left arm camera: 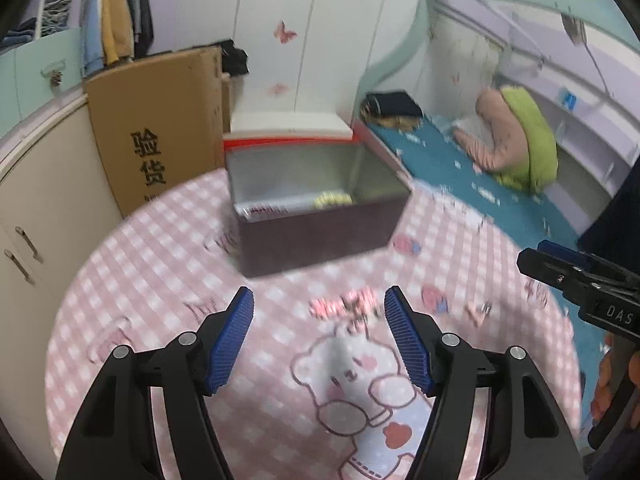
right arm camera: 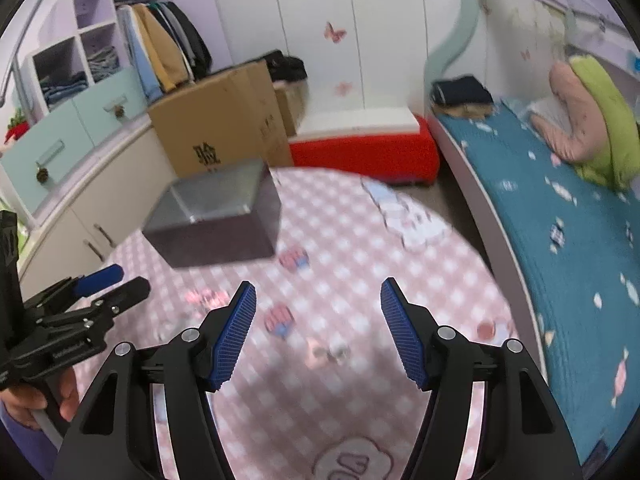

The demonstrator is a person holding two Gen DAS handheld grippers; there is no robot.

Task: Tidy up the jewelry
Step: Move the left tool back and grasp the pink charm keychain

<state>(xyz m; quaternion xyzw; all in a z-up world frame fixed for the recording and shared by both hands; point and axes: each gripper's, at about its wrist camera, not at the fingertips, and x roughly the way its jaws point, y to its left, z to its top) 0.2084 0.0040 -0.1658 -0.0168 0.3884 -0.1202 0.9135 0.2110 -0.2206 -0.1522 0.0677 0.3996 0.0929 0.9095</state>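
An open dark box (left arm camera: 316, 208) with a silvery inside stands on the pink checked tablecloth (left arm camera: 160, 280); a yellow-green item (left arm camera: 332, 199) lies in it. A pink beaded piece of jewelry (left arm camera: 344, 305) lies on the cloth just ahead of my open, empty left gripper (left arm camera: 319, 308). A small ring-like piece (left arm camera: 482, 311) lies to its right. In the right wrist view my right gripper (right arm camera: 318, 300) is open and empty above a small blurred piece (right arm camera: 330, 350). The box (right arm camera: 216, 216) sits far left there, the pink piece (right arm camera: 206, 297) near the left gripper (right arm camera: 108, 284).
A cardboard box (left arm camera: 160, 128) and cupboards (left arm camera: 40, 200) stand left of the table. A red and white seat (right arm camera: 360, 148) is behind it. A bed with a blue cover (right arm camera: 560, 220) runs along the right. All views are motion-blurred.
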